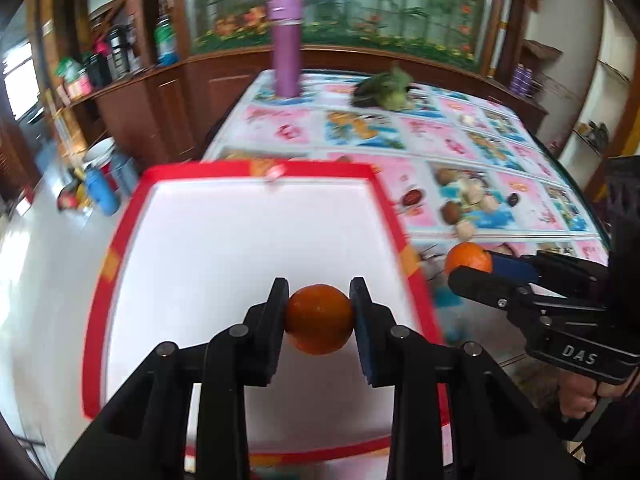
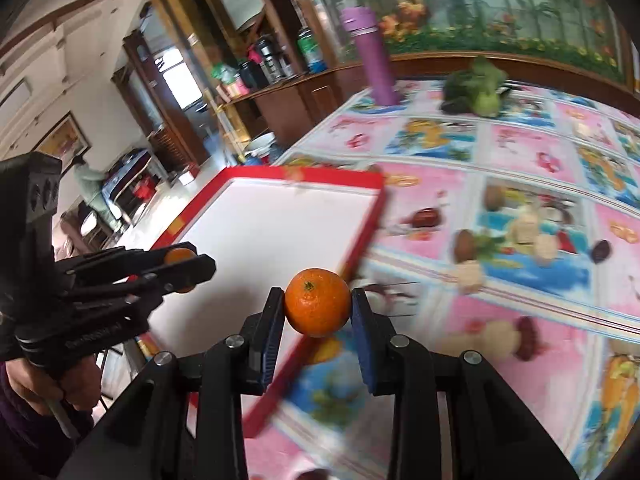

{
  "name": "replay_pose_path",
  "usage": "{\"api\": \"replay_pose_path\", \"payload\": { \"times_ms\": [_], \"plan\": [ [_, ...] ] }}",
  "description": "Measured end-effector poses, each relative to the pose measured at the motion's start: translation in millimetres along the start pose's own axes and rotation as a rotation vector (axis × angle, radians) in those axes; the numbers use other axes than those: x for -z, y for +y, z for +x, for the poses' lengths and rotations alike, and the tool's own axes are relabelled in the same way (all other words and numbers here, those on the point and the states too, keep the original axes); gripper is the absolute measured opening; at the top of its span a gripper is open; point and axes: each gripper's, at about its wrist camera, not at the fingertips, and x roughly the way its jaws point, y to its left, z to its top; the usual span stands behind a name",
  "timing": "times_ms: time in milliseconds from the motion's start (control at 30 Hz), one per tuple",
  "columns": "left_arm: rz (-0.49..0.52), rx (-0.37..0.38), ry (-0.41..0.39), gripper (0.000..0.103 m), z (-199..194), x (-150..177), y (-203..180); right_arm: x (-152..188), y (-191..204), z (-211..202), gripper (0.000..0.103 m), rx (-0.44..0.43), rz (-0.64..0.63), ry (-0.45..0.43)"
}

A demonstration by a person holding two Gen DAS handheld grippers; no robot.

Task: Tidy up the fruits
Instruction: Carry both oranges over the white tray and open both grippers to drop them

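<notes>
Red-rimmed tray [image 1: 120,248] w/ white floor was the landmark; nothing lay on its floor. Over the tray's near part, L gripper [image 1: 319,312] had jaws clamped on a dark orange [image 1: 319,319], held above the white floor. Just past the tray's right rim, R gripper [image 2: 318,308] had jaws shut round a mandarin [image 2: 317,302], stem up, over the rim & the patterned tablecloth [image 2: 520,152]. Beyond the tray: purple flask [image 1: 285,46] upright, leafy greens [image 1: 384,90] further right.
</notes>
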Motion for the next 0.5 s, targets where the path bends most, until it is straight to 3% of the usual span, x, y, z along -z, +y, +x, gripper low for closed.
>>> {"api": "replay_pose_path", "payload": {
  "times_ms": [67, 267, 500],
  "plan": [
    [-0.041, -0.056, 0.008, 0.033, 3, 11, 18, 2, 18, 14, 0.032, 0.006, -0.029, 0.028],
    [-0.106, -0.126, 0.020, 0.033, 10, 24, 45, 12, 51, 48, 0.032, 0.013, -0.073, 0.104],
    [-0.105, -0.146, 0.050, 0.034, 14, 38, 57, 25, 72, 59, 0.032, 0.043, -0.110, 0.145]
  ]
}}
